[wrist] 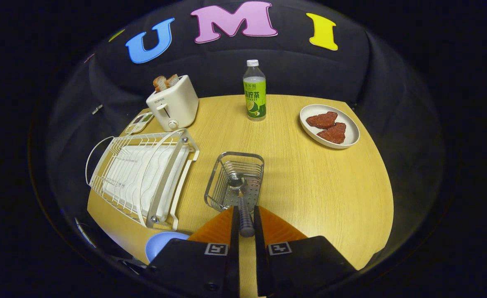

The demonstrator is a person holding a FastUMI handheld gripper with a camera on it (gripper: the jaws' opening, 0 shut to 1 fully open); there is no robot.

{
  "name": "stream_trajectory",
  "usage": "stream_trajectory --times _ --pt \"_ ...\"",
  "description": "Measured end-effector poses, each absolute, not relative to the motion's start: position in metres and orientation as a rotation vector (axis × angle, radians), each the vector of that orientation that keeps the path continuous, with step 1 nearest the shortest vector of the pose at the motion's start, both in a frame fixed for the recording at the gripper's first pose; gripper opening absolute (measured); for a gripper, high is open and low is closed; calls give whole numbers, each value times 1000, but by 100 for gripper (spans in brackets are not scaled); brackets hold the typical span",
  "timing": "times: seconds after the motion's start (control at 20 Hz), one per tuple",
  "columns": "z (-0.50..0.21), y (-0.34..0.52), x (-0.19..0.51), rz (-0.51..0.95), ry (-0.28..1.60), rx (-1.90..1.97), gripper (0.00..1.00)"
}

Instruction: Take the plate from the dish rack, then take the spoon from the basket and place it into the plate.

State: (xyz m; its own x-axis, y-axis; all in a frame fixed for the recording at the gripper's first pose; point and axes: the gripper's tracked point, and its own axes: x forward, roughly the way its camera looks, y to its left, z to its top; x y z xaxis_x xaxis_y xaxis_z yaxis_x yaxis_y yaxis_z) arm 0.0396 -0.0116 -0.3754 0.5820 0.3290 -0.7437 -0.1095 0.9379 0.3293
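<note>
Claw pinches spoon handle over basket.

A round light-wood table stands against a wall of black cloth, which hangs in soft folds behind it. Even light falls on the tabletop, and its surroundings are dark.

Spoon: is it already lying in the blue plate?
No, the spoon is held by the tongs above the basket, beside the blue plate.

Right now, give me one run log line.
gripper: shut on spoon | spoon bowl in basket | blue plate on table
</note>
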Motion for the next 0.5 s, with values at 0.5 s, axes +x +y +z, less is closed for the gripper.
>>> stream_trajectory --times 0.5 --pt "-344 -30 26 233 823 256 11"
